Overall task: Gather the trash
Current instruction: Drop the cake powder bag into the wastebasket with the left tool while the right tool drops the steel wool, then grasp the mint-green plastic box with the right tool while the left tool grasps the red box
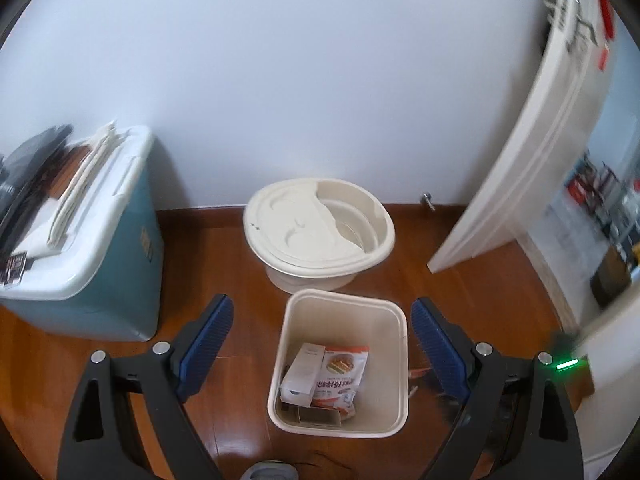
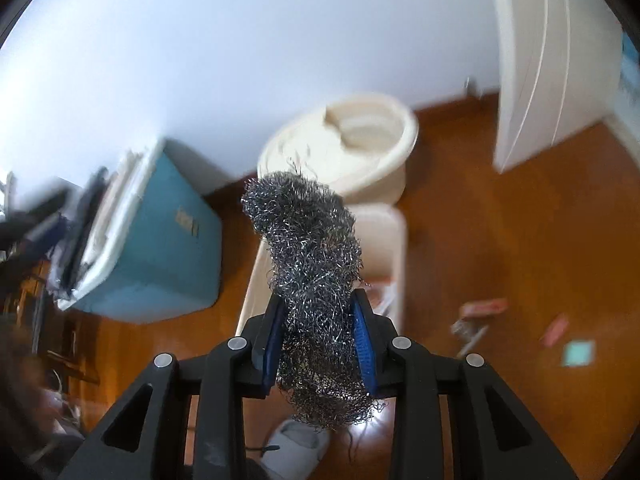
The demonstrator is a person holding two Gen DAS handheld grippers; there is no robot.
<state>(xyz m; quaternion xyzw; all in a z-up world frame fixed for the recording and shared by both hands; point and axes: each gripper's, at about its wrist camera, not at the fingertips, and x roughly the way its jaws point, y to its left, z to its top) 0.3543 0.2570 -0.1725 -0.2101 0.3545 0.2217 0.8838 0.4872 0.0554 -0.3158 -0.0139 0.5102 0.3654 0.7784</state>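
A cream square waste bin point(image 1: 384, 360) stands on the wooden floor and holds a white box point(image 1: 304, 372), a red-orange packet point(image 1: 340, 376) and a piece of cardboard point(image 1: 316, 416). My left gripper point(image 1: 322, 304) hangs over it, jaws wide open with nothing between them. In the right wrist view my right gripper point(image 2: 319, 300) is shut on a wad of grey steel wool point(image 2: 308, 240), which sticks out past the fingertips and hides much of the bin point(image 2: 384, 232) behind it. Loose litter lies on the floor to the right: a red wrapper point(image 2: 484, 306), a pink piece point(image 2: 554, 330) and a teal square point(image 2: 578, 352).
A teal cooler with a white lid point(image 1: 120, 264), things piled on top, stands left of the bin. A round cream tub point(image 1: 320, 232) sits behind the bin against the white wall. A white door point(image 1: 540, 140) stands open at the right. A grey slipper point(image 2: 296, 444) shows below.
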